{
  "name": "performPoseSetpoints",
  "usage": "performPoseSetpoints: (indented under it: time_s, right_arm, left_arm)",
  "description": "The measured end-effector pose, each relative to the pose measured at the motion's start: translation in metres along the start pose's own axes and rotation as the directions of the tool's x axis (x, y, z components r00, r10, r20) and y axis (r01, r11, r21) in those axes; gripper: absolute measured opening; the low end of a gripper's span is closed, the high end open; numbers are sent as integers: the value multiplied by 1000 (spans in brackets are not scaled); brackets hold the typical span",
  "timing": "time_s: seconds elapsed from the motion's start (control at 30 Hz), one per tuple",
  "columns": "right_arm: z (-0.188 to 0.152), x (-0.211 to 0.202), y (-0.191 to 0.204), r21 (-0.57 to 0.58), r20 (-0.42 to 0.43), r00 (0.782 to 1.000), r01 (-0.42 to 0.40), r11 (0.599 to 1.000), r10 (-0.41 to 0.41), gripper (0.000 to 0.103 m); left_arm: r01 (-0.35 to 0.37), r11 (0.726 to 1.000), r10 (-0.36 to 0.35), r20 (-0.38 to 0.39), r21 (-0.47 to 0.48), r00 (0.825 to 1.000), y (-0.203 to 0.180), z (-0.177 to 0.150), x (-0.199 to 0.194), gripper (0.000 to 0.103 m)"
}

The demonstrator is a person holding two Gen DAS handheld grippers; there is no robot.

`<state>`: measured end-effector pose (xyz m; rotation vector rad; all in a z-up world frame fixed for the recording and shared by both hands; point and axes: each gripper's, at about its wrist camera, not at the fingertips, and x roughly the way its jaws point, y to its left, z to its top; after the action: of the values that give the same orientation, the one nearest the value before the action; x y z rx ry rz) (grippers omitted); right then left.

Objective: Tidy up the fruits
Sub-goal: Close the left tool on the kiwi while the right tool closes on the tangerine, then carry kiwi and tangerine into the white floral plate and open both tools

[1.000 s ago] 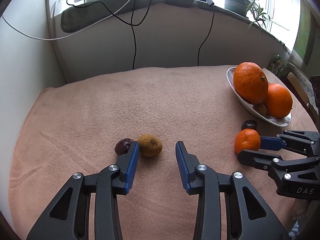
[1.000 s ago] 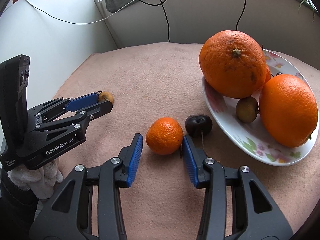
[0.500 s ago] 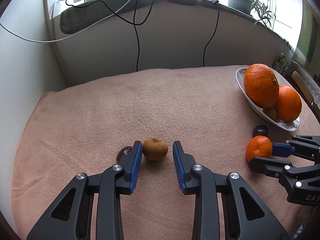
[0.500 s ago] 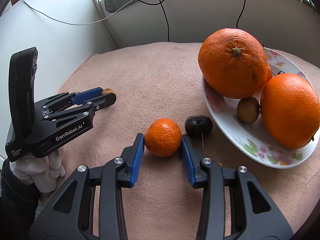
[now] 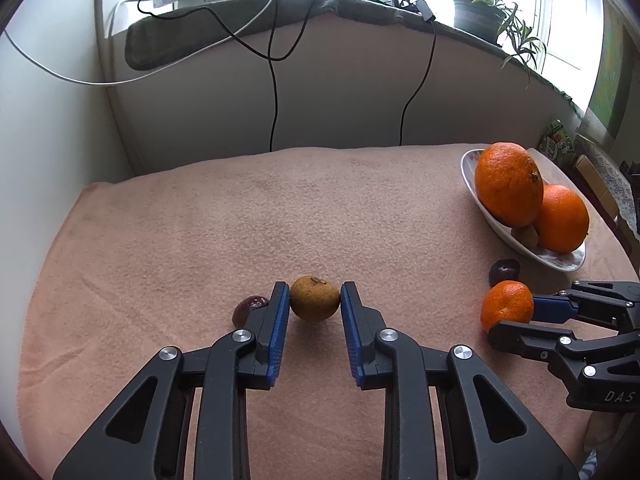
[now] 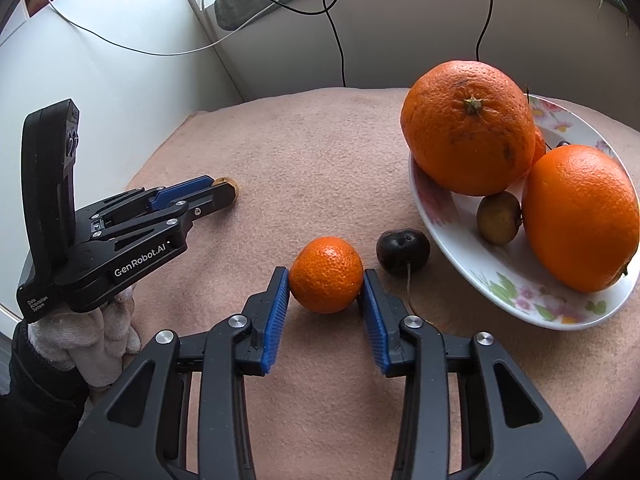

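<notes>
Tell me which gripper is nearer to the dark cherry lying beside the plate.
Right. The right gripper is clamped on the mandarin, with the dark cherry just past its right finger. The left gripper grips the brownish fruit far across the cloth.

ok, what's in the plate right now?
The plate holds two big oranges and a small brownish fruit between them. Behind the oranges, an orange sliver and a stem; the rest is hidden.
</notes>
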<state>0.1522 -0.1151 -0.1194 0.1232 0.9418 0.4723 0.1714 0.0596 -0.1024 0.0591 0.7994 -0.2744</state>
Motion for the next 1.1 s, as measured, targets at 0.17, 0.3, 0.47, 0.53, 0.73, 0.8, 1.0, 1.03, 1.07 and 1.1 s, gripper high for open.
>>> performPoseSetpoints:
  time_s: [0.17,0.3,0.47,0.53,0.73,0.8,1.0,1.03,1.07,1.1]
  right_arm:
    - [-2,-10,5,-13,11,1000,-16,1000,16,38]
    - [-3,-20,5,-16,25,999,-28,999,29,38]
    - [-5,-34,4,-16,45,998,-42,999,43,38]
    - [-7,-43,2,-18,57,997,-46,999,47,38]
    - [-10,-66,-8,-17,94,995,-43,999,44,38]
    - [-11,-73,-14,-11,104,994,-40,999,41,38]
    - [-15,-93,-37,15,129,991,-25,1000,23,38]
    - [-16,-96,-41,20,133,991,-22,1000,19,38]
    - [-17,-99,-45,26,138,990,-19,999,15,38]
    - [-17,-102,-48,30,143,990,-16,999,11,38]
  left_arm:
    - [26,999,-25,14,-19,1000,-5,-1,-8,25]
    - [42,999,-41,25,-30,999,-9,-1,-15,24]
    - [62,998,-60,46,-34,997,-20,0,-27,24]
    - [72,997,-70,54,-32,996,-27,0,-32,24]
    - [94,995,-92,68,-24,993,-47,5,-37,25]
    - [104,994,-102,70,-20,992,-54,7,-37,25]
    - [134,991,-133,81,-8,988,-80,14,-39,25]
    - [139,990,-138,83,-5,987,-84,15,-39,25]
    - [145,989,-144,85,-3,986,-89,16,-39,25]
    - [151,989,-150,86,-1,985,-93,18,-39,25]
